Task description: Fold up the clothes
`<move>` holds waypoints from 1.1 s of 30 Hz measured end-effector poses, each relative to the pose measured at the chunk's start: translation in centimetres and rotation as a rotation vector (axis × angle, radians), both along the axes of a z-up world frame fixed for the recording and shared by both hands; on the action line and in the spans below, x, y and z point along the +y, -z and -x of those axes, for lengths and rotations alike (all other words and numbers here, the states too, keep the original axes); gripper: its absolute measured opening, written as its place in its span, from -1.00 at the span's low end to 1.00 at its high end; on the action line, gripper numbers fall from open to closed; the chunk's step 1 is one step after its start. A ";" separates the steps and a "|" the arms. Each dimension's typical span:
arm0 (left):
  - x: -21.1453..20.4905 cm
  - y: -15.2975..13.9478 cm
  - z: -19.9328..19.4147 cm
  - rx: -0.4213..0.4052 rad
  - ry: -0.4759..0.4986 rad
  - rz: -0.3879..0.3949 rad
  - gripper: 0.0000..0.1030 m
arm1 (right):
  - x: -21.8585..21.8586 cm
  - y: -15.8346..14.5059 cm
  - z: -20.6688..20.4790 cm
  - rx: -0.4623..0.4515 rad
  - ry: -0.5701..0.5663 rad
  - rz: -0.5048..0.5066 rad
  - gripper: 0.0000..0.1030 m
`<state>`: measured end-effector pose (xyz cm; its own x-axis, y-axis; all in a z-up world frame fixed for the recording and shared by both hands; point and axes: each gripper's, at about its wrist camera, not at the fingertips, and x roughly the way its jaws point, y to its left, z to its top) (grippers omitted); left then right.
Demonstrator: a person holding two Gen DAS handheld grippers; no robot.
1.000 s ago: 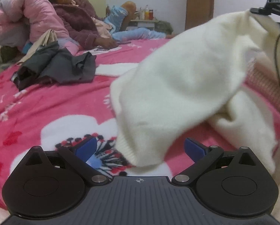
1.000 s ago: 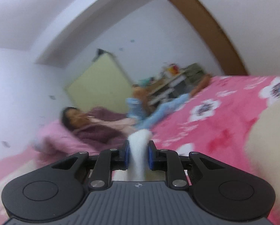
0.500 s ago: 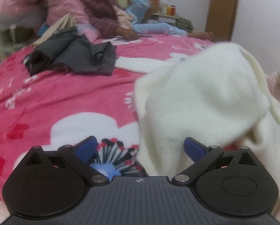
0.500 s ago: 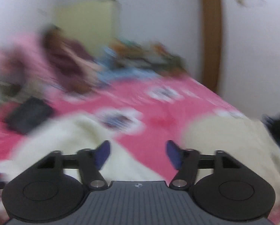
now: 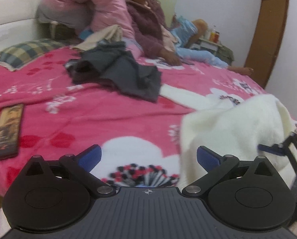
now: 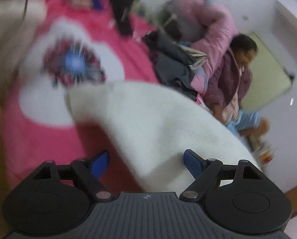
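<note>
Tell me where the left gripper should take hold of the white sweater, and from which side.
Grip the near hem edge of the white sweater, where it hangs just ahead of the left gripper, slightly to its right. Come straight forward, shifted right: the edge there is thin, free and stands between the open fingers, while the bulk behind is bunched.

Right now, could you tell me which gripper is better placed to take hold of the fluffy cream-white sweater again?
Right, probably. The right gripper is open with the fluffy cream-white sweater lying between its blue pads. The left gripper, also open, faces mostly pink floral blanket; the sweater only reaches its right finger.
</note>
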<state>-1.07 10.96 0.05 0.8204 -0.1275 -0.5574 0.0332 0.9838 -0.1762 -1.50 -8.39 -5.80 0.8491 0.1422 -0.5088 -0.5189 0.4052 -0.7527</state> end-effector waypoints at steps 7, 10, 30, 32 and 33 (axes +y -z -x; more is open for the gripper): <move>-0.8 -0.2 0.5 -0.038 0.062 0.004 0.99 | -4.1 -7.5 -2.7 0.032 0.164 -0.426 -0.74; -1.7 -0.3 0.4 -0.082 0.123 0.020 0.99 | -7.5 -12.2 -4.0 -0.013 0.245 -0.645 -0.76; -16.4 -0.3 -3.5 -0.499 0.482 -0.335 0.87 | -25.9 -25.4 7.0 -0.377 0.477 -1.236 -0.79; -17.9 -0.3 -4.3 -0.540 0.538 -0.381 0.88 | -26.3 -25.6 9.1 -0.411 0.488 -1.253 -0.79; -18.6 -0.2 -4.7 -0.552 0.570 -0.400 0.88 | -26.5 -25.6 9.9 -0.427 0.495 -1.257 -0.79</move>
